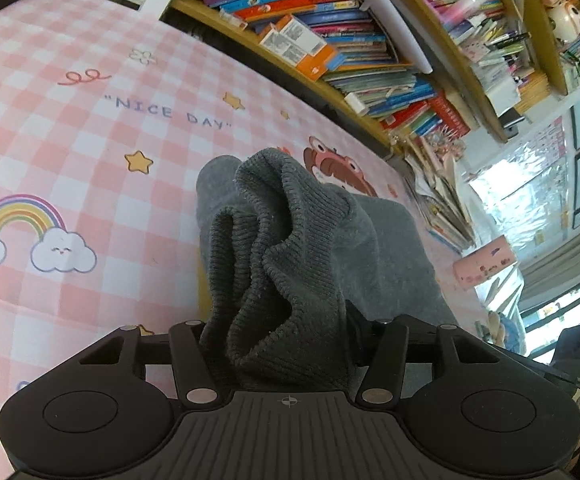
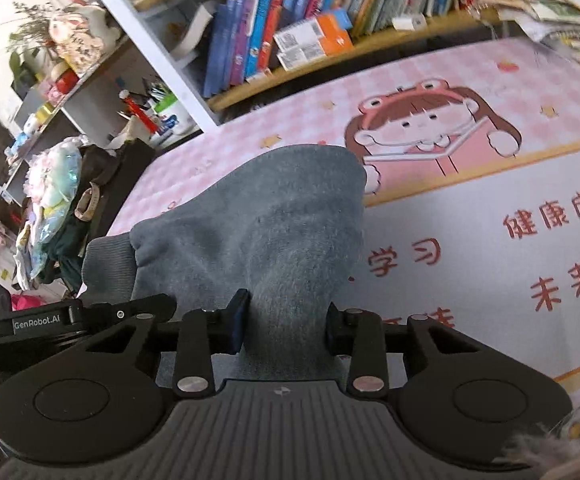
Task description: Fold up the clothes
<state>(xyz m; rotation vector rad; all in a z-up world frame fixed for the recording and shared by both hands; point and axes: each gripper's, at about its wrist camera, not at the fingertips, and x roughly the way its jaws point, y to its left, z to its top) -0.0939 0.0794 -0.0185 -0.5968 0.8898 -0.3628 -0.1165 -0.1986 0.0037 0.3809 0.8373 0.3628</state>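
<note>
Both grippers, left gripper (image 1: pixel 286 332) and right gripper (image 2: pixel 286 328), were clamped on the grey garment (image 2: pixel 274 216); lifting evenly would likely keep the fold square over the pink mat (image 1: pixel 70 128).

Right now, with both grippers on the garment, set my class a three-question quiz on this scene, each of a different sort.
1. True or false: the left gripper is shut on the ribbed cuff of the grey sweatshirt.
2. Multiple choice: the right gripper holds (A) a book, (B) smooth grey sweatshirt fabric, (C) nothing.
3. Fill in: the English words printed on the pink checked mat read "NICE ___".

Key: 1 true; 2 B; 3 DAY.
</note>
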